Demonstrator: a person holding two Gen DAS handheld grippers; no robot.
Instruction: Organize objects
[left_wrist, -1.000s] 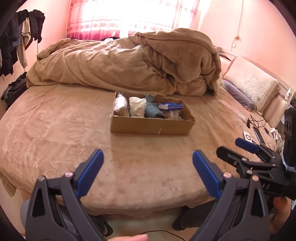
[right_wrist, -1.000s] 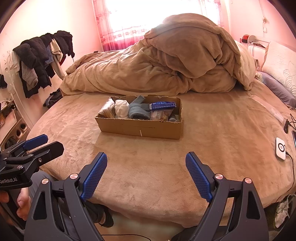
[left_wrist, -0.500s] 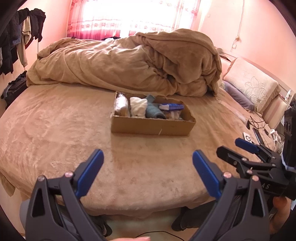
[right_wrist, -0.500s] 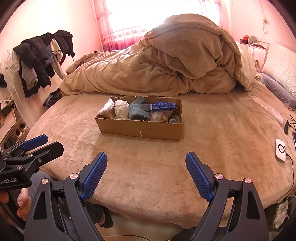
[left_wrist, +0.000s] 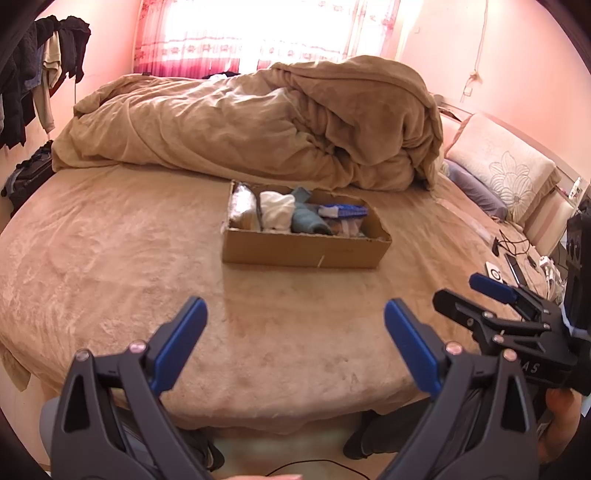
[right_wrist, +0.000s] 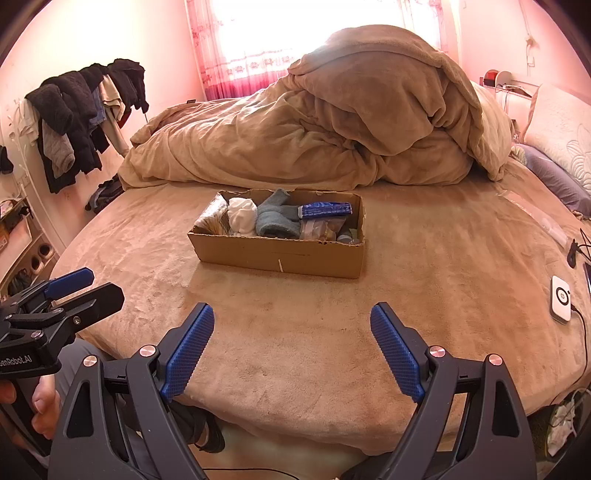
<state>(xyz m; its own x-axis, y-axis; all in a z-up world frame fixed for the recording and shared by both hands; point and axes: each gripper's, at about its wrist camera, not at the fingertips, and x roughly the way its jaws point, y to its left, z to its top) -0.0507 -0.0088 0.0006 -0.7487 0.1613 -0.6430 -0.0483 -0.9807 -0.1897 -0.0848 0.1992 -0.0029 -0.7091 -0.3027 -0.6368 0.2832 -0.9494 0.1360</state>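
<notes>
From the left wrist camera, the left gripper (left_wrist: 295, 325) is hovering over the near edge of the bed (left_wrist: 110, 258), its two blue-padded fingers (left_wrist: 181, 343) spread wide with nothing between them. Straight ahead, a cardboard box (left_wrist: 306, 251) is sitting on the tan bed cover, well apart from the fingertips. Inside it, a clear bag (left_wrist: 242, 206) is lying at the left end, a white cloth (left_wrist: 277, 212) is bunched beside it, a grey-blue sock (left_wrist: 306, 221) is lying next to that, and a blue package (left_wrist: 345, 211) is resting toward the right. Behind the box a rumpled blanket (left_wrist: 258, 129) is heaping up across the bed. A pillow (left_wrist: 506, 173) is leaning at the right, and a phone (left_wrist: 517, 264) and cables are lying near that edge. The right gripper (left_wrist: 480, 295) is showing at the right side, and its fingers there are overlapping too much to tell how far apart they stand.

From the right wrist camera, the right gripper (right_wrist: 291, 347) is hanging over the near side of the bed (right_wrist: 443, 277), fingers (right_wrist: 395, 350) spread wide and empty. The cardboard box (right_wrist: 280, 258) is sitting ahead, slightly left of centre, with the white cloth (right_wrist: 242, 216), the grey-blue sock (right_wrist: 277, 218) and the blue package (right_wrist: 325, 209) in it. The blanket (right_wrist: 332, 129) is piling up behind. Clothes (right_wrist: 74, 118) are hanging on the left wall, and a white device (right_wrist: 561, 299) is lying at the right. The left gripper (right_wrist: 74, 291) is reaching in from the left.
</notes>
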